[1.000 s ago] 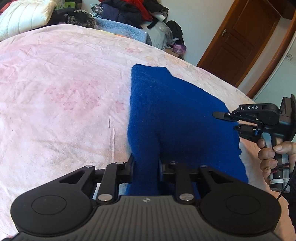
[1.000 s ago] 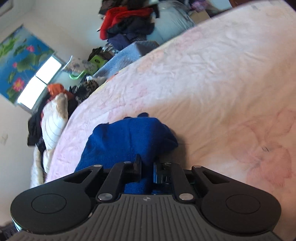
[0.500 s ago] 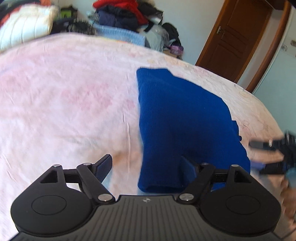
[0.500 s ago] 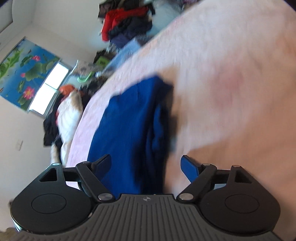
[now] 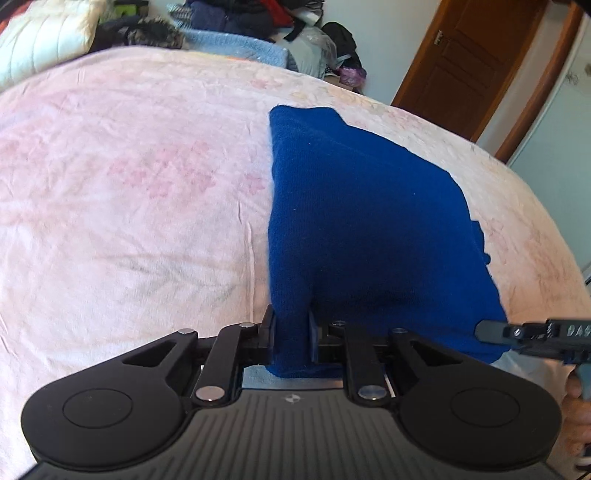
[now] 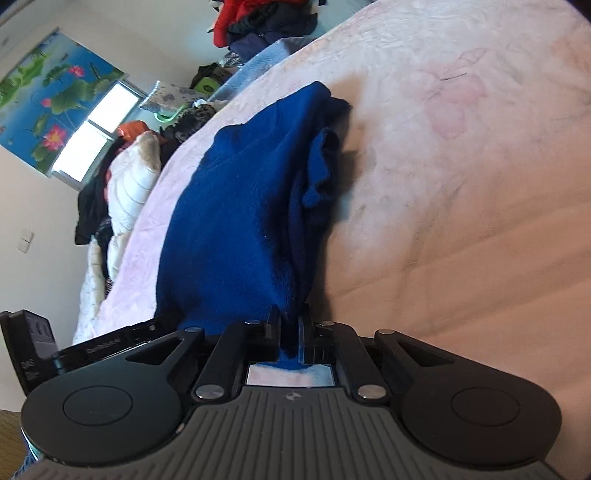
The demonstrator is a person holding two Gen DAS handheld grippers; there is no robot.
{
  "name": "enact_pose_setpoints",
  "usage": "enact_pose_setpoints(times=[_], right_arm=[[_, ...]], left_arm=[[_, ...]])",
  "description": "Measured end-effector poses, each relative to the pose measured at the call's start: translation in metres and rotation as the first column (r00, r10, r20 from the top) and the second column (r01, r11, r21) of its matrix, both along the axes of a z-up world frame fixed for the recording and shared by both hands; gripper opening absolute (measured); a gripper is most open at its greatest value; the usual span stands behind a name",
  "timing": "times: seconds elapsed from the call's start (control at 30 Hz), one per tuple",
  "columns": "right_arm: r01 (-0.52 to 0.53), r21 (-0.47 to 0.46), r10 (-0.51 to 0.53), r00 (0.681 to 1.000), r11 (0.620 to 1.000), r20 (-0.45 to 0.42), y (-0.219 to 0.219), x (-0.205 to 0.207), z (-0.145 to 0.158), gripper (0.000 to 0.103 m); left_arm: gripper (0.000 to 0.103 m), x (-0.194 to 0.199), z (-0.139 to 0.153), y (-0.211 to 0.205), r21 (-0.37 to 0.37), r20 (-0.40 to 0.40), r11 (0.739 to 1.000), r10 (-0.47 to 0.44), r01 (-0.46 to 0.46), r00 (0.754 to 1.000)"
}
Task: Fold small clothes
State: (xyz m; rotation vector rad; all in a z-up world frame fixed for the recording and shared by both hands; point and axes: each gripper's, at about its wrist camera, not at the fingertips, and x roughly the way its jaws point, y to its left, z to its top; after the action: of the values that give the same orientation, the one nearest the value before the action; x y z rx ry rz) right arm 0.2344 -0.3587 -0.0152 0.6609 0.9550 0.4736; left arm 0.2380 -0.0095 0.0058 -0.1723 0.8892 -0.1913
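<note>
A blue knit garment [image 5: 362, 221] lies partly folded on a pink flowered bed sheet [image 5: 129, 192]. My left gripper [image 5: 291, 332] is shut on the garment's near left corner. My right gripper [image 6: 290, 332] is shut on another near edge of the same garment [image 6: 240, 206], whose right side is bunched in thick layers. The right gripper also shows at the right edge of the left wrist view [image 5: 535, 338], touching the garment's near right corner. The left gripper's body shows at the lower left of the right wrist view [image 6: 92, 349].
Piled clothes [image 5: 236, 18] and a white quilted item [image 5: 44, 37] lie beyond the bed's far edge. A brown wooden door [image 5: 472, 62] stands at the far right. A window [image 6: 88, 136] with a lotus picture is on the wall at the left.
Both grippers held the garment a second ago, opened and released it half a second ago, and have now shut again on its near edge.
</note>
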Motion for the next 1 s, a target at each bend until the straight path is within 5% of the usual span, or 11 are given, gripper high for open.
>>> enact_pose_setpoints(times=[0.13, 0.2, 0.23, 0.43, 0.5, 0.57, 0.67, 0.77, 0.8, 0.87, 1.0], right_arm=[[0.035, 0.104, -0.034, 0.999, 0.994, -0.016, -0.019, 0.003, 0.015, 0.046], [0.087, 0.136, -0.094, 0.995, 0.987, 0.045, -0.035, 0.007, 0.031, 0.072], [0.11, 0.154, -0.121, 0.991, 0.982, 0.06, -0.043, 0.016, 0.037, 0.076], [0.143, 0.122, -0.153, 0.986, 0.982, 0.072, -0.046, 0.107, 0.049, 0.073], [0.157, 0.037, -0.16, 0.982, 0.987, 0.097, -0.031, 0.133, 0.055, 0.042], [0.136, -0.044, -0.124, 0.972, 0.99, 0.201, -0.006, 0.146, 0.068, 0.033], [0.007, 0.026, -0.012, 0.982, 1.0, 0.188, 0.025, 0.166, 0.066, 0.037], [-0.002, -0.179, 0.023, 0.993, 0.984, 0.115, 0.056, 0.183, 0.048, 0.046], [-0.007, -0.248, 0.023, 0.998, 0.969, 0.061, 0.061, 0.19, 0.037, 0.039], [-0.006, -0.218, 0.024, 0.997, 0.976, 0.078, 0.054, 0.188, 0.022, 0.039], [-0.008, -0.19, 0.022, 0.997, 0.982, 0.074, 0.051, 0.184, 0.021, 0.039]], left_arm=[[0.037, -0.015, 0.023, -0.006, 0.123, 0.11, 0.992, -0.037, 0.024, 0.993], [0.071, -0.017, 0.037, -0.004, 0.148, 0.197, 0.989, -0.039, 0.009, 0.98], [0.092, -0.012, 0.043, -0.002, 0.138, 0.223, 0.99, -0.032, 0.001, 0.974], [0.092, 0.057, 0.044, -0.009, 0.129, 0.189, 0.99, 0.026, -0.051, 0.982], [0.088, 0.071, 0.048, -0.022, 0.171, 0.239, 0.984, 0.011, -0.053, 0.971], [0.086, 0.076, 0.055, -0.038, 0.198, 0.329, 0.98, -0.033, -0.035, 0.944], [0.086, 0.099, 0.051, -0.068, 0.218, 0.316, 0.973, -0.137, 0.069, 0.939], [0.084, 0.137, 0.018, -0.088, 0.288, 0.123, 0.949, -0.17, 0.129, 0.978], [0.084, 0.145, 0.007, -0.087, 0.288, 0.081, 0.949, -0.159, 0.13, 0.984], [0.086, 0.147, -0.002, -0.076, 0.223, 0.103, 0.968, -0.139, 0.114, 0.985], [0.086, 0.143, -0.001, -0.076, 0.237, 0.108, 0.965, -0.145, 0.116, 0.983]])
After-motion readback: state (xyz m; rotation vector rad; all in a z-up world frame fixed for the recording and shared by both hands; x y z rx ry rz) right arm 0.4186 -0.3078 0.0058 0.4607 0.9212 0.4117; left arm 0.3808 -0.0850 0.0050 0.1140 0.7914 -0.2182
